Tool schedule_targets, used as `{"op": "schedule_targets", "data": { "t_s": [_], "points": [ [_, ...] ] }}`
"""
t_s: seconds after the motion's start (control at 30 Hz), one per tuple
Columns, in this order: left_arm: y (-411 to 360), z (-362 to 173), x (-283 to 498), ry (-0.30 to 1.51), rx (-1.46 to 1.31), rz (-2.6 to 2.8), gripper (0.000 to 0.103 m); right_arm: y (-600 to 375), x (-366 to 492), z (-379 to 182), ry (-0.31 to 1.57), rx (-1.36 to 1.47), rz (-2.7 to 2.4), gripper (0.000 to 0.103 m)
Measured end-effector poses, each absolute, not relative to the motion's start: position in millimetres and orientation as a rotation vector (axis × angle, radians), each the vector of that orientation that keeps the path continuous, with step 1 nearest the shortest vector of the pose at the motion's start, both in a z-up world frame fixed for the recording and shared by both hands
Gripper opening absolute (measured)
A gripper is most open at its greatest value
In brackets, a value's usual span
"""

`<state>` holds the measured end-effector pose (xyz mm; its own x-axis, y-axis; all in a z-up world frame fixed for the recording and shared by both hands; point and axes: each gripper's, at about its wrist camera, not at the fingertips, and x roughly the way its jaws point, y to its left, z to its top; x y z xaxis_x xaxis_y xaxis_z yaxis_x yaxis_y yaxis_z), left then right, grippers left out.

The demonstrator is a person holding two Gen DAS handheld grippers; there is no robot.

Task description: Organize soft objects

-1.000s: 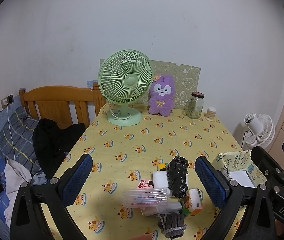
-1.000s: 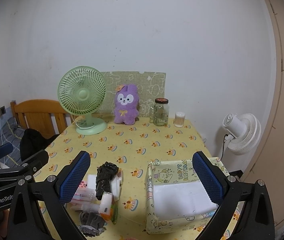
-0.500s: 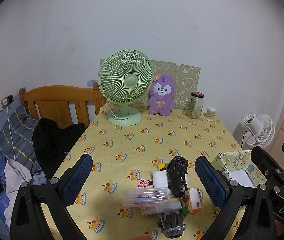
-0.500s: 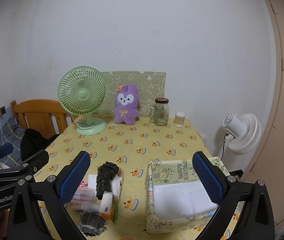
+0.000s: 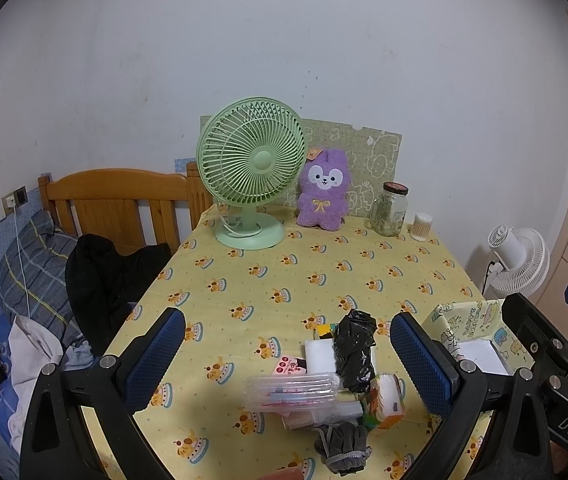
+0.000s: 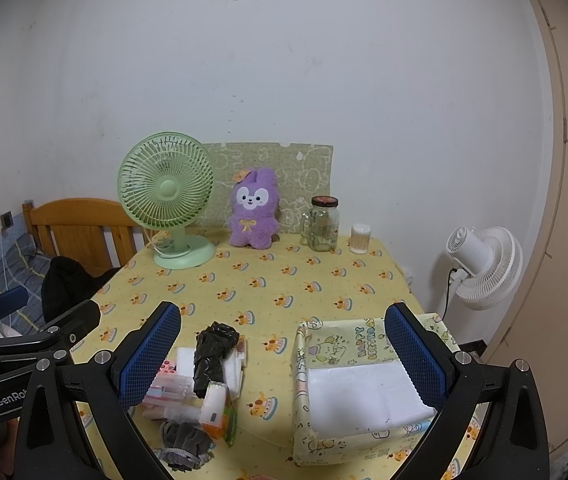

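Observation:
A pile of small items lies near the table's front edge: a crumpled black bag, white sponges, a clear pouch, an orange-and-white packet and grey gloves. A yellow cartoon-print box with a white lining stands right of the pile. My left gripper is open above the pile. My right gripper is open above the gap between pile and box. Both are empty.
At the table's far edge stand a green desk fan, a purple plush rabbit, a glass jar and a cotton-swab tub. A wooden headboard with bedding is left; a white floor fan is right.

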<state>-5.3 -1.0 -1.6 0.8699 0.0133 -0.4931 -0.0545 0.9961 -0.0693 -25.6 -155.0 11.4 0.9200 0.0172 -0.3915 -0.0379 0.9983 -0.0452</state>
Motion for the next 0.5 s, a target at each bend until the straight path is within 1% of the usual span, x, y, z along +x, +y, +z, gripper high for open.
{"op": "schedule_targets", "data": {
  "t_s": [0.5],
  "points": [
    [0.5, -2.1, -9.4, 0.518, -0.083, 0.037, 0.103, -154.0, -26.3, 12.3, 0.408, -0.051, 0.034, 0.103]
  ]
}}
